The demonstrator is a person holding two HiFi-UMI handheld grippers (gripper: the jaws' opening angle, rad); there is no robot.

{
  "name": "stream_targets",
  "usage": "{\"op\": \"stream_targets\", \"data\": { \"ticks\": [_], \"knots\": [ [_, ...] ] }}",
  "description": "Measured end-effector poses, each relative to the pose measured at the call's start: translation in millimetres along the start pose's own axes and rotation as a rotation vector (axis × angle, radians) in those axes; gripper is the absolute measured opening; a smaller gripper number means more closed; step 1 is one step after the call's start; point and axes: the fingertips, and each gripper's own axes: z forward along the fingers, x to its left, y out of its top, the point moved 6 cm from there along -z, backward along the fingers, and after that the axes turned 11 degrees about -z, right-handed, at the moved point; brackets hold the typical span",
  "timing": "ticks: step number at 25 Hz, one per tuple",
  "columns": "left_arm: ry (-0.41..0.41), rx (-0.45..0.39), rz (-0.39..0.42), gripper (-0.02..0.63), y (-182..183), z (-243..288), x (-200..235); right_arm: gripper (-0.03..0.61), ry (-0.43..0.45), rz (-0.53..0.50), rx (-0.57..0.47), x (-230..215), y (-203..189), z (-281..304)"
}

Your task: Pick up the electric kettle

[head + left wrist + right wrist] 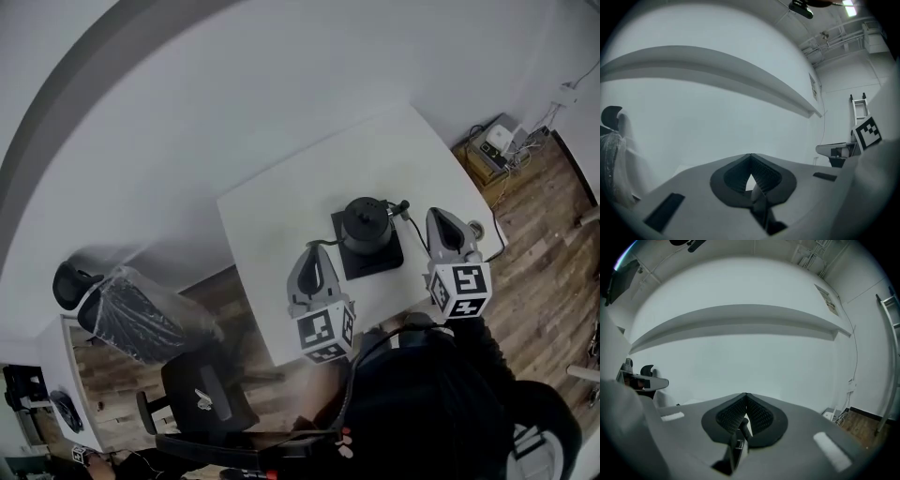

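Note:
A dark electric kettle [367, 225] stands on a black square mat [368, 251] near the front edge of a white table [281, 216], seen in the head view. My left gripper [314, 265] hovers just left of the kettle, shut and empty. My right gripper [444, 232] hovers just right of it, also shut and empty. In the left gripper view the shut left gripper [751, 176] faces a white wall, with the right gripper's marker cube [868, 132] at the right edge. In the right gripper view the shut right gripper [745, 413] faces the same wall; the kettle is in neither gripper view.
A black cord [412, 230] runs from the kettle's base toward the table's right edge. A plastic-wrapped office chair [127, 314] and a black chair [202, 394] stand left of the table on wooden floor. A box with devices [492, 150] sits on the floor at right.

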Motion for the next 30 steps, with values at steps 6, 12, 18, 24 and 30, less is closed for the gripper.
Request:
{"op": "stream_targets", "data": {
  "ticks": [6, 12, 18, 24, 30],
  "knots": [
    [-0.010, -0.036, -0.023, 0.000, 0.5, 7.7, -1.3, 0.002, 0.006, -0.017, 0.015, -0.4, -4.3, 4.0],
    [0.034, -0.096, -0.026, 0.000, -9.0, 9.7, -1.6, 0.003, 0.089, -0.042, 0.019, -3.1, -11.1, 15.0],
    [0.110, -0.112, -0.064, 0.000, -18.6, 8.6, 9.4, 0.003, 0.141, -0.062, -0.010, -1.7, -19.3, 24.6],
    [0.155, -0.080, -0.134, 0.005, -40.2, 10.2, 15.2, 0.009, 0.209, -0.076, 0.015, -5.5, -30.6, 31.1],
    [0.204, -0.039, -0.206, 0.086, -59.8, 11.3, 26.6, 0.055, 0.247, -0.108, 0.042, -10.0, -42.3, 39.9]
  ]
}}
